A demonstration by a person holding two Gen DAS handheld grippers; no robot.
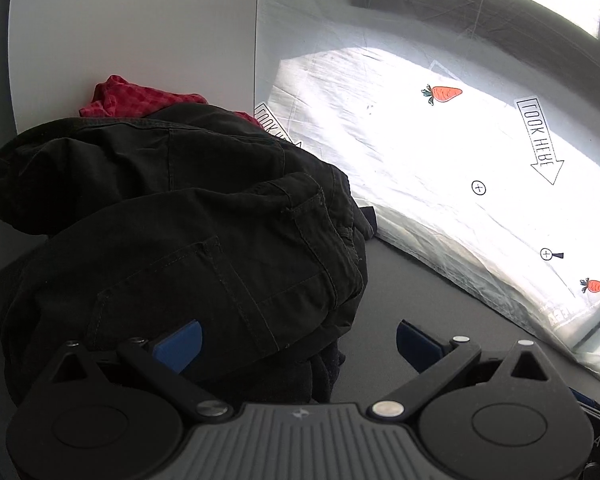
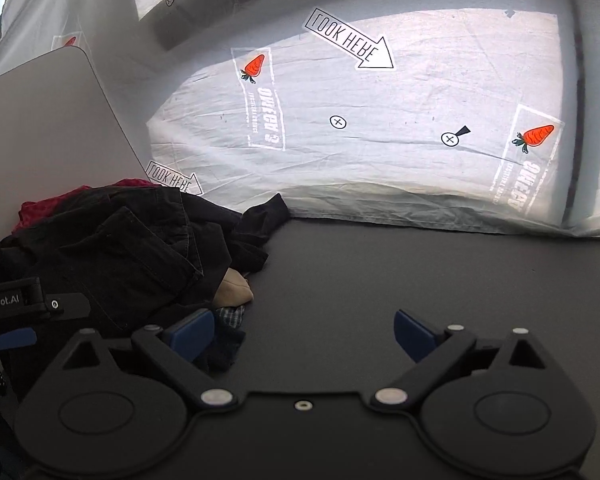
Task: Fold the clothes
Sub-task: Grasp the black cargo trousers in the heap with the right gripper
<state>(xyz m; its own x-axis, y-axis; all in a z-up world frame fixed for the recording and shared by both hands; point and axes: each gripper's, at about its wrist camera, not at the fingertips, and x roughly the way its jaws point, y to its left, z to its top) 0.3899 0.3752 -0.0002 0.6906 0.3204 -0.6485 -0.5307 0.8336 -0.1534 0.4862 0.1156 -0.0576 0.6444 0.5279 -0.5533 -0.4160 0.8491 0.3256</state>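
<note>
A heap of clothes lies at the left of the dark grey table (image 2: pixel 360 280). On top is a black garment with stitched pockets (image 1: pixel 172 216) (image 2: pixel 112 252). A red checked garment (image 1: pixel 140 98) (image 2: pixel 36 210) shows behind it. A beige piece (image 2: pixel 234 288) and a checked cloth (image 2: pixel 230 316) peek out at the heap's right foot. My left gripper (image 1: pixel 298 340) is open; its left finger (image 1: pixel 180 344) hangs over the black garment and its right finger over bare table. My right gripper (image 2: pixel 302 334) is open above the table, with its left finger (image 2: pixel 192 334) at the heap's edge. Neither holds anything.
A white sheet printed with carrots and "LOOK HERE" arrows (image 2: pixel 380 128) (image 1: pixel 440 152) drapes down to the table's far edge. A pale flat panel (image 1: pixel 132 40) (image 2: pixel 48 120) stands behind the heap. The left gripper's body (image 2: pixel 20 304) shows at the left edge of the right wrist view.
</note>
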